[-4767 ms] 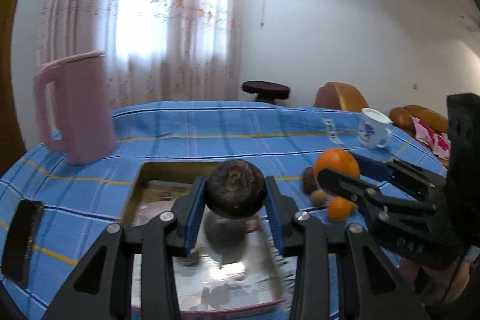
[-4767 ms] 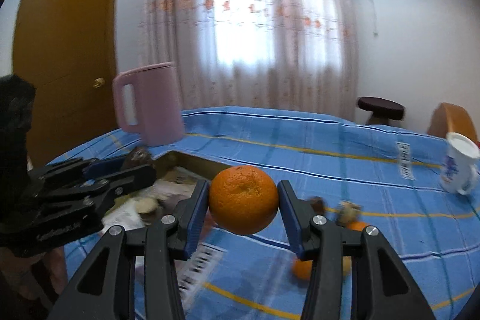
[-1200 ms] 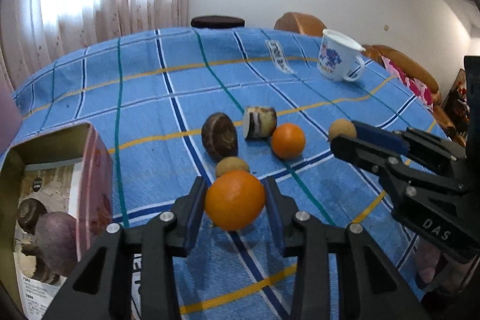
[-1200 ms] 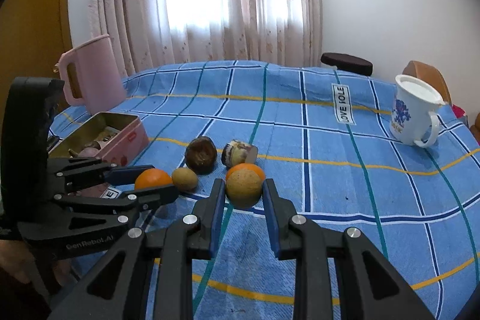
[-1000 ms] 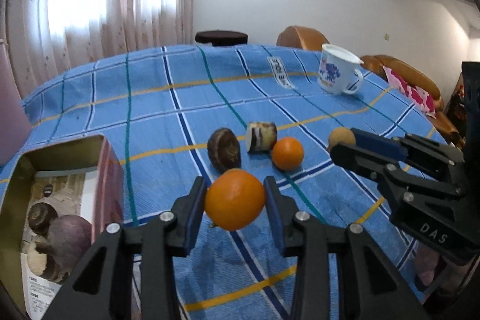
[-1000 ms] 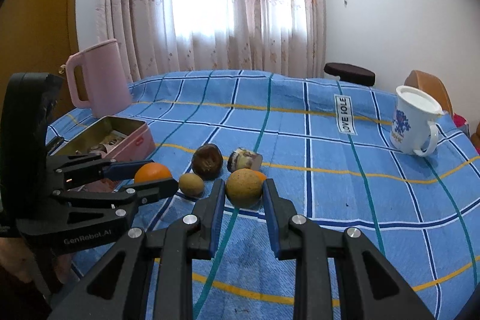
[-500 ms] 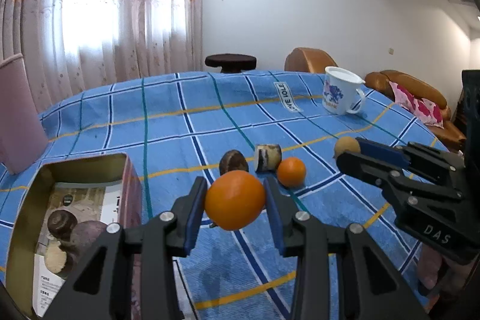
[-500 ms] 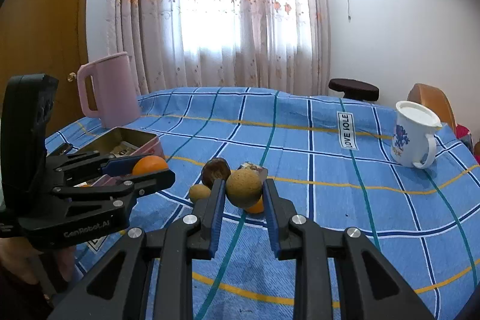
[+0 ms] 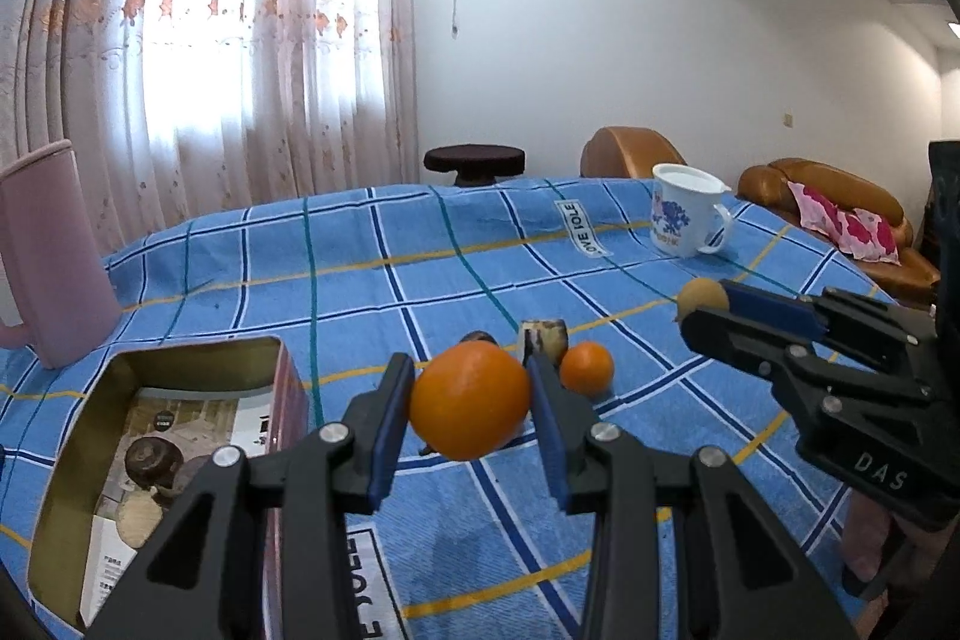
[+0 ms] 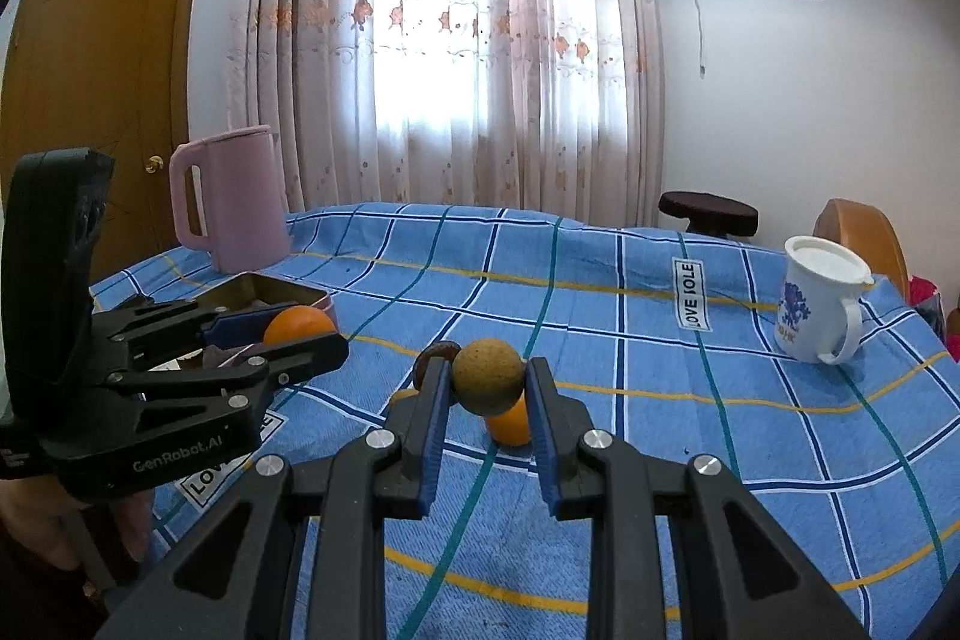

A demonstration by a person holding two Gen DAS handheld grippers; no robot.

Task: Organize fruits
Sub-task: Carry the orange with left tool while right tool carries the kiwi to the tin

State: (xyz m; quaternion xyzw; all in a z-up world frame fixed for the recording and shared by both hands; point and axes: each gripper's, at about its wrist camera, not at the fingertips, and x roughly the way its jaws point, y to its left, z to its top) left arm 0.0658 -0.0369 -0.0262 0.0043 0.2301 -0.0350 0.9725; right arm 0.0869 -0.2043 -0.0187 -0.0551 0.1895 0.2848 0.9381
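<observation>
Left wrist view. Left gripper (image 9: 471, 409): closed on large orange (image 9: 469, 401), held above the cloth, just right of the open tin (image 9: 282, 370). Advice: carry it level over the tin's near wall, lower into a free spot, then release; the grip looks centred.
Right gripper (image 10: 487, 388): closed on small tan-brown fruit (image 10: 487, 384), raised, right of the tin.
Tin: dark and pale fruits (image 9: 147, 457) already inside, leaving less room.
Beyond the tin's right side, on the blue checked tablecloth (image 9: 360, 268): small orange (image 9: 587, 367), a cut brown piece (image 9: 543, 338), a dark round fruit (image 9: 477, 337), mostly hidden.
Behind the tin: pink jug (image 9: 51, 250), close enough to mind.
Far right of the tin: white mug (image 9: 684, 219), well apart.
</observation>
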